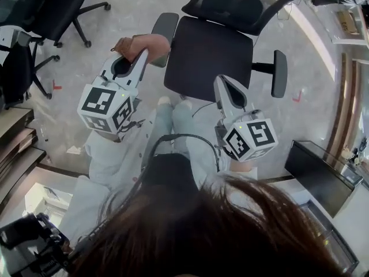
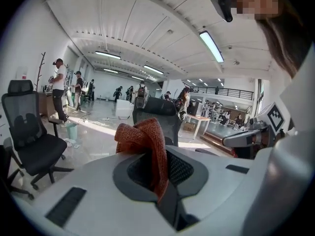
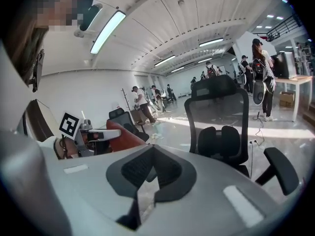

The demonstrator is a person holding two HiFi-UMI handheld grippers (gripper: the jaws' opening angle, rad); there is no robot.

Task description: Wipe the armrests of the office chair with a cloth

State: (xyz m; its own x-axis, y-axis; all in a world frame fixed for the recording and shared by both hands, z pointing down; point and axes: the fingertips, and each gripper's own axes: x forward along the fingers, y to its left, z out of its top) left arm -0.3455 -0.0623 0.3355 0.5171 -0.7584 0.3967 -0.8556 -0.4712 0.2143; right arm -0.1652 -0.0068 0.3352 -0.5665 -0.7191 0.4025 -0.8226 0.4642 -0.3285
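Cloth [image 2: 143,135] pinched in left gripper [image 1: 137,54] fingers; right gripper [image 3: 147,150] fingers together, empty; one chair [image 1: 207,56], two armrests [image 1: 164,27] [image 1: 279,73].

I'm looking down on a pale, glossy floor [image 1: 124,19] with a faint marbled sheen. The black office chair [image 1: 207,56] stands on it near the middle of my head view, its backrest on the far side from me. A second black chair [image 1: 55,7] stands on its castor base at the upper left, well apart from the first. One red tape mark [image 1: 56,86] sticks to the floor left of the office chair, another red mark [image 1: 297,96] lies to its right, and a small white scrap [image 1: 74,150] lies lower left.
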